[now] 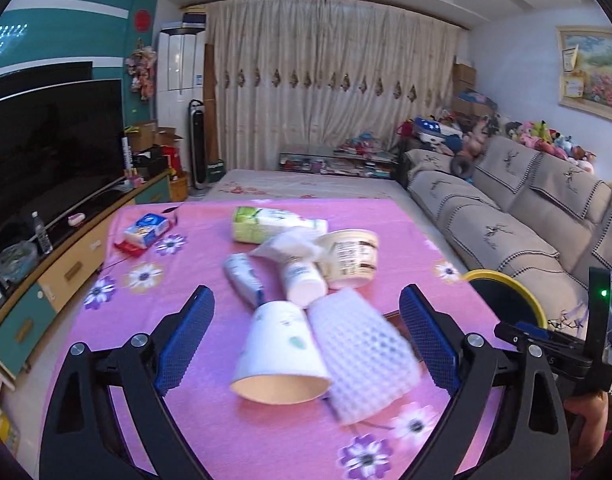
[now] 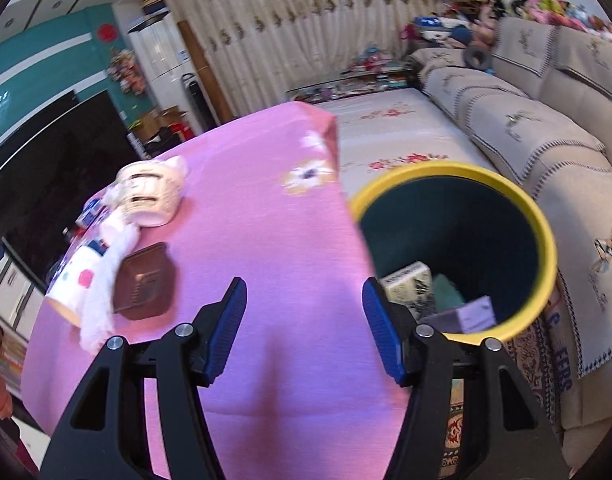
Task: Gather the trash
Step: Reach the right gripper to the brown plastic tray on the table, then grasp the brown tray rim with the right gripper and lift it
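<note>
Beside table edge (image 2: 342, 184): yellow-rimmed bin (image 2: 546, 240); right hand-held gripper (image 2: 306, 320) empty.

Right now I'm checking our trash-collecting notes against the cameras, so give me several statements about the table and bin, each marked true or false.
1. The paper cup lies on its side. True.
2. The left gripper clamps the cup. False: its jaws stand open, pads clear of it.
3. The yellow-rimmed bin is empty. False: boxes lie inside.
4. The right gripper holds nothing. True.
5. The tablecloth is green. False: pink with flowers.
</note>
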`<state>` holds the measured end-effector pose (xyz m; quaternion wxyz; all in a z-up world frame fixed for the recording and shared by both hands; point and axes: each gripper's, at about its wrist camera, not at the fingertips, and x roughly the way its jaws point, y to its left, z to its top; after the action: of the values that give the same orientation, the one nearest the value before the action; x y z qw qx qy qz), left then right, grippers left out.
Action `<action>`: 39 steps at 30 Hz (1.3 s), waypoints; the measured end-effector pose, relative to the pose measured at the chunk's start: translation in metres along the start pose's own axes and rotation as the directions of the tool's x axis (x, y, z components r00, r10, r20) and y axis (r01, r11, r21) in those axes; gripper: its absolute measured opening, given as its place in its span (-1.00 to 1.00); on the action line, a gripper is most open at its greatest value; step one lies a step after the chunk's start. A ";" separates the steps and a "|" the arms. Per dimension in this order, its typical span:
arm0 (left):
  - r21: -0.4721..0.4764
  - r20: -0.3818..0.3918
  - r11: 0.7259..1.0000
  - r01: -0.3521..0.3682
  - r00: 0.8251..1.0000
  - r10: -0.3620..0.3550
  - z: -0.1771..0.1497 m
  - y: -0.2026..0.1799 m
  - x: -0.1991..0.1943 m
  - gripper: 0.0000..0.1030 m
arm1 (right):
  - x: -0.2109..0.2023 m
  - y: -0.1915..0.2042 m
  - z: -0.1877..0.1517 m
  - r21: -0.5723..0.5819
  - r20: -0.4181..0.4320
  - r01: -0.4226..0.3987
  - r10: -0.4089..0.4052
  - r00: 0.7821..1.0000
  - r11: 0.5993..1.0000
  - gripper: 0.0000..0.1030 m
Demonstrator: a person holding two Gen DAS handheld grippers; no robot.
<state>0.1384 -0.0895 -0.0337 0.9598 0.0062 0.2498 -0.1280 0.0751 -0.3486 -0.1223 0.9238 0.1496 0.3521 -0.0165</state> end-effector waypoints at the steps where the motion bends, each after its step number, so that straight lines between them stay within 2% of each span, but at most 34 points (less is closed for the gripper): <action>1: 0.000 0.004 1.000 -0.005 1.000 0.005 -0.002 0.004 -0.002 0.79 | 0.002 0.008 0.001 -0.013 -0.006 -0.014 0.014 1.000 1.000 0.11; 5: -0.013 0.000 1.000 -0.014 1.000 0.014 -0.013 0.023 -0.004 0.79 | 0.015 0.041 0.007 -0.073 -0.037 -0.031 0.028 0.999 0.997 0.06; 9: -0.042 -0.004 0.999 -0.009 1.000 0.008 -0.020 0.036 -0.004 0.79 | 0.030 0.065 0.011 -0.123 -0.080 -0.041 0.031 0.996 0.992 -0.24; 12: -0.051 -0.004 0.999 -0.014 1.000 0.014 -0.025 0.039 -0.003 0.79 | 0.037 0.079 0.012 -0.151 -0.095 -0.043 0.029 0.995 0.988 -0.37; 20: -0.070 -0.019 0.998 -0.002 1.000 0.001 -0.032 0.047 0.005 0.79 | 0.064 0.101 0.019 -0.178 -0.137 -0.022 -0.002 0.991 0.984 -0.45; 22: -0.074 -0.022 0.997 -0.002 1.000 0.000 -0.033 0.047 0.006 0.79 | 0.069 0.102 0.018 -0.180 -0.147 -0.018 -0.008 0.989 0.983 -0.56; 24: -0.076 -0.026 0.997 -0.001 1.000 -0.001 -0.034 0.048 0.008 0.79 | 0.072 0.101 0.018 -0.176 -0.149 -0.017 -0.009 0.989 0.984 -0.79; 26: -0.076 -0.029 0.997 -0.001 1.000 -0.001 -0.036 0.046 0.009 0.79 | 0.072 0.101 0.018 -0.170 -0.147 -0.019 -0.006 0.989 0.985 -0.90; 39: -0.054 -0.042 0.998 0.014 0.999 -0.017 -0.038 0.034 0.015 0.79 | 0.040 0.060 0.031 -0.082 -0.052 0.042 -0.046 0.998 0.996 -0.92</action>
<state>0.1419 -0.0573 -0.0760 0.9531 -0.0188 0.2733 -0.1286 0.1338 -0.2972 -0.1105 0.9187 0.1048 0.3804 -0.0185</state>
